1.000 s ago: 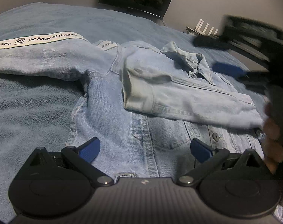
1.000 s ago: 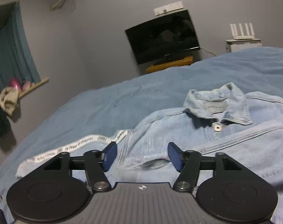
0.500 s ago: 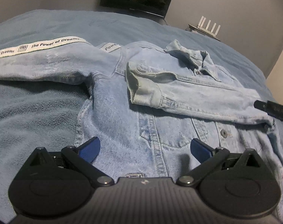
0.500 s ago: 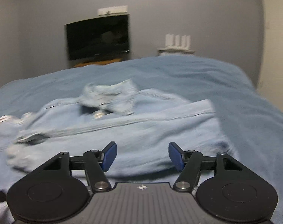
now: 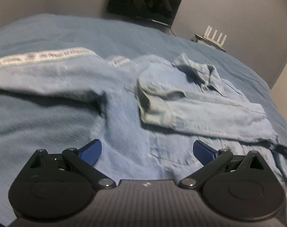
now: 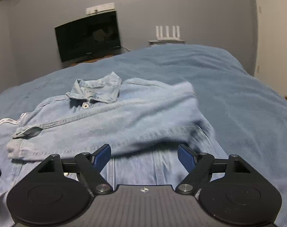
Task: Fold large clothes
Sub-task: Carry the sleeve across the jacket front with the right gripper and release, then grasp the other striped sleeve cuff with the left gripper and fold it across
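- Since half a second ago our right claw (image 6: pixel 144 156) has swung round to face the denim jacket (image 6: pixel 109 121) squarely; our left claw (image 5: pixel 146 151) has pulled back a little.
- Both claws released, jaws wide, gripping nothing, hovering over the jacket's lower front.
- Jacket lies face-up on the bed (image 6: pixel 228 87), collar (image 6: pixel 98 89) toward the TV (image 6: pixel 88 36).
- Right sleeve (image 5: pixel 200 111) lies folded across the chest, narrowing the body.
- Left sleeve (image 5: pixel 45 75) with printed tape stretched outward; we judge it is next to fold in.
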A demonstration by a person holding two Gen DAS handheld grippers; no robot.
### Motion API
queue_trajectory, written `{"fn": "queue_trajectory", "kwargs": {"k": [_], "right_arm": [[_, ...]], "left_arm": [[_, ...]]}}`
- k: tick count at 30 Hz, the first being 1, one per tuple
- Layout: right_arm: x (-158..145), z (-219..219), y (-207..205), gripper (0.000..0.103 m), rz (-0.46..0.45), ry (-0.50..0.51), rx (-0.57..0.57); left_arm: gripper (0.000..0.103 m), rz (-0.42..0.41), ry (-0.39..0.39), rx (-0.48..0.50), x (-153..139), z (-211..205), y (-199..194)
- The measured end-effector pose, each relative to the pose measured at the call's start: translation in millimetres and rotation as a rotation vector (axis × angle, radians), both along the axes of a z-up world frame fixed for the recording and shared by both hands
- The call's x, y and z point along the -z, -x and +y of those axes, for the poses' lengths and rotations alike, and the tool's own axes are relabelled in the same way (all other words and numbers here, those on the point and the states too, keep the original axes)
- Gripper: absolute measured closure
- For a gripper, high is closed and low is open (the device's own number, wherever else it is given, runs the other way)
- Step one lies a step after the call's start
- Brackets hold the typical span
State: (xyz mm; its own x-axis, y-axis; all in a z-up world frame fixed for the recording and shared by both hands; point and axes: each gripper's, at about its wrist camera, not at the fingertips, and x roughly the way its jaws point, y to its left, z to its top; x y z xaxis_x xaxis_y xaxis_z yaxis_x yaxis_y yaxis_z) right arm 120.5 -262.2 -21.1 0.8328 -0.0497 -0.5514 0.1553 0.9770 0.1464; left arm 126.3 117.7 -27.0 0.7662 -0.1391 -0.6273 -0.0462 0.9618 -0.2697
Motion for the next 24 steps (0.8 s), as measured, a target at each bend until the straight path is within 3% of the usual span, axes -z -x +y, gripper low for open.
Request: {"fn": "queue_trajectory", "kwargs": {"k": [4,9,16,19,22,24], "right_arm": [[-2.1,-1.2,31.2,0.0,-0.018,-0.063,0.054],[6.7,24.8,26.1,0.0,-0.039,0.078,0.021],[25.1,59.9,21.8,0.0,-0.028,0.142,-0.133],[26.2,71.4,21.8,0.0,-0.047,0.168,-0.181],[28.2,78.5,22.4,0.0,-0.058,0.181,-0.219],[31.2,83.7,22.0,0.0,-0.052,0.187,-0.237]], "left_arm": [[0.0,-0.011,-0.035,-0.073,-12.1,26.2,-2.6],[0.0,-0.016,0.022,-0.211,-20.1,78.2,0.7],[0.0,0.013,0.057,-0.51,-2.9,162.6,-2.7],[0.0,-0.003,0.118,-0.627,8.1,199.0,-3.2],[0.007,-0.056,0.208,-0.707,22.2,232.9,-1.6],[0.014,-0.09,0.228,-0.734,30.3,249.9,-4.3]]}}
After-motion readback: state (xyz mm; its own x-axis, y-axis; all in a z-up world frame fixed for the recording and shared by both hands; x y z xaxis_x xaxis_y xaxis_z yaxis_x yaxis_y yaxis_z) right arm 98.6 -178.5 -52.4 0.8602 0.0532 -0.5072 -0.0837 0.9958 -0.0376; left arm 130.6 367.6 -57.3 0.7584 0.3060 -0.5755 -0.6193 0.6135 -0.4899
